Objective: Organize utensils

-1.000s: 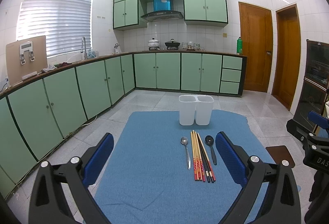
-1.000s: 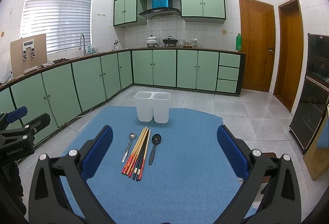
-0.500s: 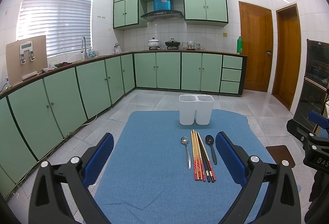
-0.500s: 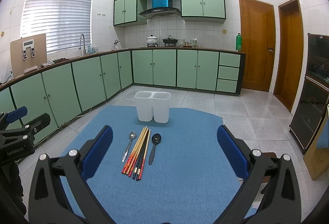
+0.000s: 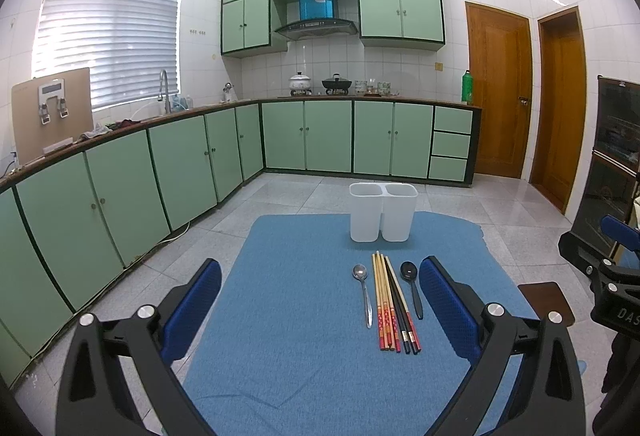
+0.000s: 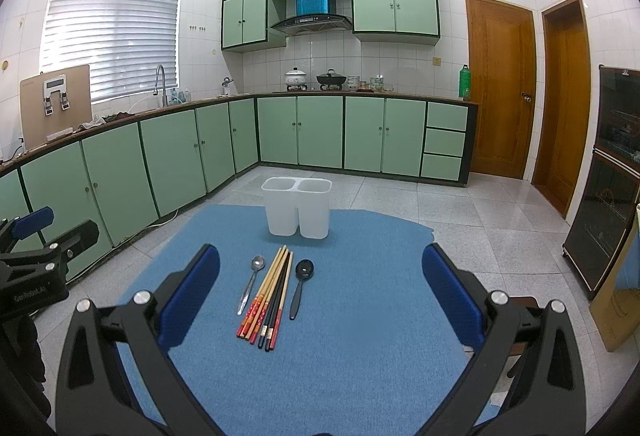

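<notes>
A white two-compartment holder (image 5: 383, 211) (image 6: 297, 207) stands at the far side of a blue mat (image 5: 304, 316) (image 6: 360, 316). In front of it lie a silver spoon (image 5: 363, 292) (image 6: 251, 282), a bundle of several chopsticks (image 5: 391, 302) (image 6: 269, 298) and a black spoon (image 5: 412, 286) (image 6: 300, 286). My left gripper (image 5: 320, 310) is open and empty, above the mat's near part, left of the utensils. My right gripper (image 6: 320, 306) is open and empty, the utensils between its fingers further ahead.
Green kitchen cabinets (image 5: 160, 172) run along the left and back. Wooden doors (image 5: 496, 92) stand at the right. A dark cabinet (image 6: 612, 204) is at the far right. The other gripper shows at each view's edge: the right one (image 5: 612, 276), the left one (image 6: 36, 260).
</notes>
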`<state>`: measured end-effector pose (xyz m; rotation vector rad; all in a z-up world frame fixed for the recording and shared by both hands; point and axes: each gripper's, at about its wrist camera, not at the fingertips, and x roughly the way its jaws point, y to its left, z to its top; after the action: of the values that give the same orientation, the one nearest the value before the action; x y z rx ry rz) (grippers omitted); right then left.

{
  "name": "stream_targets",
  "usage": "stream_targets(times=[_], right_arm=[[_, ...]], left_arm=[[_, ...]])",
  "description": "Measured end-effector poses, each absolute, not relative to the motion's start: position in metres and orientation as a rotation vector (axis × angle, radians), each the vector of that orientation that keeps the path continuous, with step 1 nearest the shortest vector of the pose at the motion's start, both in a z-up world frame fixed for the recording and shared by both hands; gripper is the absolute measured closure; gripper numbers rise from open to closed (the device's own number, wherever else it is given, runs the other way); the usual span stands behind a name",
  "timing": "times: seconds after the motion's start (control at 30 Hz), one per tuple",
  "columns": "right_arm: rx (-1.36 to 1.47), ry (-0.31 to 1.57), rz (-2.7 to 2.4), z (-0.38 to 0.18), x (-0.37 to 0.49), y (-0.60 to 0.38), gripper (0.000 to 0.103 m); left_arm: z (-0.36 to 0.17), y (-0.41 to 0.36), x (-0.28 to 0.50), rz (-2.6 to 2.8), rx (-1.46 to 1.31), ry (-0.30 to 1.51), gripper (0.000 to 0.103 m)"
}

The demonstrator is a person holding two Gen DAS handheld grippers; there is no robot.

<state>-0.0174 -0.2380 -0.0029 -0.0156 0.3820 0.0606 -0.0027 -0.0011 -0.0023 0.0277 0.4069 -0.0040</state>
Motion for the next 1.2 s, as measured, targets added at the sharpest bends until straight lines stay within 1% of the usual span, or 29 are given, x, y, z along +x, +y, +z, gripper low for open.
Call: stream_targets(times=[0.9, 1.2], right_arm=[[-0.019, 0.390, 0.061, -0.006, -0.014, -0.234, 0.005], [-0.025, 0.438, 0.054, -0.016, 0.017, -0.238, 0.005]], left_arm=[[-0.005, 0.005, 0.000, -0.004, 0.029, 0.412, 0.006], [-0.025, 0.018, 0.036, 0.027, 0.060, 0.447, 0.006]])
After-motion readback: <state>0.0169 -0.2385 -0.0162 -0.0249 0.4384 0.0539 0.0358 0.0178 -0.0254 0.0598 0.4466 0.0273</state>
